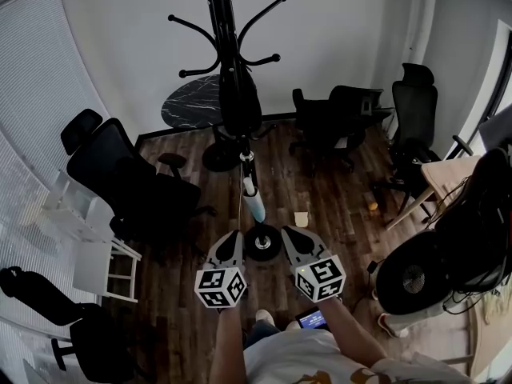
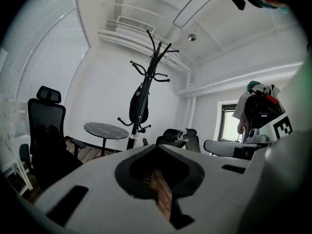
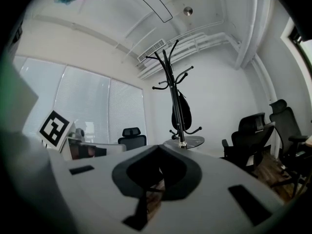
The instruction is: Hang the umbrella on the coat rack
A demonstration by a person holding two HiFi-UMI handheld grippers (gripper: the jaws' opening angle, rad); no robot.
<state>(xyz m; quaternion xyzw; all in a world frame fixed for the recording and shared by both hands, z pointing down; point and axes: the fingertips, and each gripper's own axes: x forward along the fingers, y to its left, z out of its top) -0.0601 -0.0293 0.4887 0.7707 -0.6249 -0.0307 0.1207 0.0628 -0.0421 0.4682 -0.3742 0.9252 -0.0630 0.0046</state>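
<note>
A black coat rack (image 1: 226, 22) stands on the wood floor straight ahead, its round base (image 1: 262, 243) just beyond my grippers. A folded black umbrella (image 1: 240, 98) hangs from one of its hooks, close against the pole. It also shows as the umbrella (image 2: 138, 101) in the left gripper view and the umbrella (image 3: 181, 112) in the right gripper view. My left gripper (image 1: 233, 238) and right gripper (image 1: 290, 236) sit side by side in front of the base. Both are shut with nothing between the jaws. The left gripper (image 2: 156, 147) and right gripper (image 3: 158, 149) point level at the rack.
A round dark table (image 1: 192, 104) stands behind the rack. Black office chairs (image 1: 128, 182) sit to the left, and other office chairs (image 1: 336, 118) at the back right. A white stool (image 1: 88, 238) is at the left, a round fan (image 1: 412, 278) and a wooden desk (image 1: 448, 178) at the right.
</note>
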